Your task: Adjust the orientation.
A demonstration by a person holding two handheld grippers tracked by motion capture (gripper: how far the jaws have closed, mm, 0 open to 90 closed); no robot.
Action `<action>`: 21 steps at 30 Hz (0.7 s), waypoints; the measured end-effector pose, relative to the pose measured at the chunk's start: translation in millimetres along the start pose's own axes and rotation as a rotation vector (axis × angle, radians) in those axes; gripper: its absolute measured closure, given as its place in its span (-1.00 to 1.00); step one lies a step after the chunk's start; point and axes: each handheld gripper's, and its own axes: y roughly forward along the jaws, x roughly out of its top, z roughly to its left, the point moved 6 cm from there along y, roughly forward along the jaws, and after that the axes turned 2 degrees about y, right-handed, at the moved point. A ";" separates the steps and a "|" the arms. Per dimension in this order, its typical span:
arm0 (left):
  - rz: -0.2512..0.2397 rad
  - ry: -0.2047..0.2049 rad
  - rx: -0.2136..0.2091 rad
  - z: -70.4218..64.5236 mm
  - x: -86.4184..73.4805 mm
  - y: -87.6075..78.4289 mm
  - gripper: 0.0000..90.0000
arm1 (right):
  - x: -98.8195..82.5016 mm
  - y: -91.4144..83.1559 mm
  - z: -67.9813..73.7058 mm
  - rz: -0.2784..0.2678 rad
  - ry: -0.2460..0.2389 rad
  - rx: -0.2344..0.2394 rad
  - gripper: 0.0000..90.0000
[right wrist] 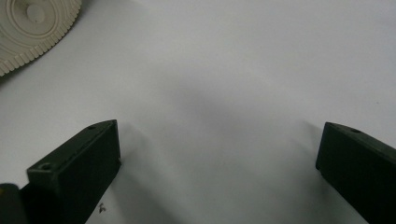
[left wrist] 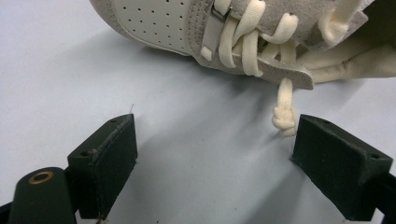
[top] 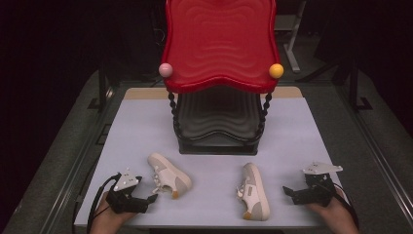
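Note:
Two white and grey sneakers lie on the pale table (top: 209, 204). The left sneaker (top: 169, 174) turns its laced side toward my left gripper (top: 150, 199), which rests open just beside it at the front left. In the left gripper view the sneaker (left wrist: 187, 23) lies just ahead of the open left gripper (left wrist: 215, 130), and a knotted lace end (left wrist: 284, 116) hangs close to the right-hand jaw. The right sneaker (top: 254, 191) lies at front centre. My right gripper (top: 287, 191) stands open to its right, apart from it. Ahead of the open right gripper (right wrist: 219, 128), the ridged sole (right wrist: 32, 28) shows at top left.
A two-tier stand sits at the back middle of the table. Its red wavy top tray (top: 219, 44) carries a pink ball (top: 165, 69) and a yellow ball (top: 276, 70), and a black lower tray (top: 216, 122) sits beneath. Dark floor surrounds the table.

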 end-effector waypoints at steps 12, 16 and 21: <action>0.006 0.001 -0.001 0.3 0.4 -0.2 -0.71 | -0.1 0.0 -0.2 -0.002 -0.002 0.000 -1.00; 0.005 0.003 0.001 0.1 0.4 -0.3 -0.71 | -0.1 0.0 -0.1 -0.001 -0.001 -0.001 -1.00; 0.017 -0.007 -0.004 1.2 1.5 -2.9 -0.64 | -0.2 0.0 -0.1 -0.002 -0.001 -0.001 -1.00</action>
